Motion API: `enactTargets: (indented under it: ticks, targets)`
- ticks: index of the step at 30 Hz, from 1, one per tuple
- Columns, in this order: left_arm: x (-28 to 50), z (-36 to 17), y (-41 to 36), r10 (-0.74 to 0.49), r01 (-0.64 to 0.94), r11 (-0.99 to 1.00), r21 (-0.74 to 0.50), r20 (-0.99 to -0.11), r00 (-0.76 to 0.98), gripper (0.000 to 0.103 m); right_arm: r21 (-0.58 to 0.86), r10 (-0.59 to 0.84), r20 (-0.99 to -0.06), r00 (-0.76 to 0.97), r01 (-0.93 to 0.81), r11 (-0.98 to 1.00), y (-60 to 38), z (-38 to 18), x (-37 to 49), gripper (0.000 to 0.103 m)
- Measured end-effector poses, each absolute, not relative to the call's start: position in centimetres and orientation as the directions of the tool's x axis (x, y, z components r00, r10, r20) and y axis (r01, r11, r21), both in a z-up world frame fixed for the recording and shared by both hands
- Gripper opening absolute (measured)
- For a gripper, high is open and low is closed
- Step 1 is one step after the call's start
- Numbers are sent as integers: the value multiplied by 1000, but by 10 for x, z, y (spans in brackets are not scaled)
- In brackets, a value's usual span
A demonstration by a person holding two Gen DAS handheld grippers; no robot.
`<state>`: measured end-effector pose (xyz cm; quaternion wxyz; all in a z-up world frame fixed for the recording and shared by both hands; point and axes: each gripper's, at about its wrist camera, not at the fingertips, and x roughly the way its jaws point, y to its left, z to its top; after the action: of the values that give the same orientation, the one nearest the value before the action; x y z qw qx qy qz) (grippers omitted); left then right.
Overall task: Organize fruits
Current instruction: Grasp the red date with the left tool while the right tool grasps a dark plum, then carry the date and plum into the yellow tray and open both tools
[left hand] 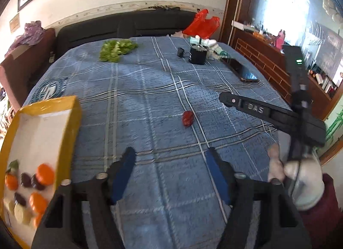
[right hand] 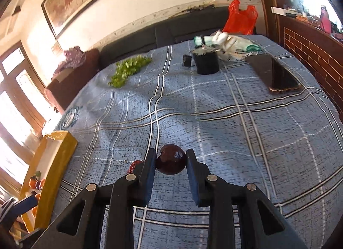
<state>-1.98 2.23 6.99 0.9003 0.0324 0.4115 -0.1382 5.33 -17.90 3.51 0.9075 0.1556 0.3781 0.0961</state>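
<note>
From the left wrist view, the left gripper (left hand: 169, 158) hangs open above the blue plaid cloth (left hand: 150, 90), the yellow box (left hand: 38, 141) of blurred fruit cut off at left; "DAS" reads on the right gripper (left hand: 246, 105). Only the right wrist view shows the right gripper (right hand: 171, 163) clamping a dark round fruit (right hand: 170, 161), perhaps a plum; a red fruit (right hand: 134, 166) lies half-hidden behind its finger.

Blue cotton bedspread (right hand: 235, 120) crossed by white, black and tan plaid lines. Round dark maroon fruit (right hand: 170, 159) glossy between black fingers of right gripper (right hand: 170, 161). Wrinkled red fruit (left hand: 187, 118) on plaid. Yellow cardboard box (left hand: 66, 133), white inside, carrying orange, purple and cream fruits. Left gripper (left hand: 169, 173) black with blue pads. Bright red plastic bag (right hand: 241, 17). Green leafy bunch (left hand: 116, 49).
</note>
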Motion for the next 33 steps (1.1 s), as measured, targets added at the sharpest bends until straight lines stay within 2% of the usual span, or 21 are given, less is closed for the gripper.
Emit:
enactTargets:
  ticks: [13, 15, 16, 17, 25, 31, 33]
  targets:
    - [63, 22, -35, -191, 300, 954, -15, -801, 568, 56, 423, 342, -643, 685, -54, 905, -194, 33, 56, 30]
    - [67, 16, -38, -192, 310, 951, -15, -812, 551, 42, 427, 346, -641, 685, -56, 902, -194, 33, 56, 30]
    - [68, 12, -39, -190, 312, 950, -15, -821, 538, 22, 427, 346, -641, 685, -57, 902, -194, 33, 55, 30]
    - [69, 11, -39, -181, 306, 952, -9, -823, 538, 19, 425, 344, -640, 687, -56, 904, -194, 33, 55, 31]
    - [43, 42, -8, -201, 249, 967, -60, -778, 595, 19, 414, 335, -640, 691, -57, 908, -193, 33, 54, 30]
    - [-5, 87, 55, -177, 187, 980, -67, -717, 674, 20, 407, 347, -634, 691, -84, 910, -186, 33, 51, 30]
    - [-23, 102, 87, -135, 141, 989, -49, -701, 700, 20, 397, 347, -632, 693, -95, 913, -182, 34, 49, 30]
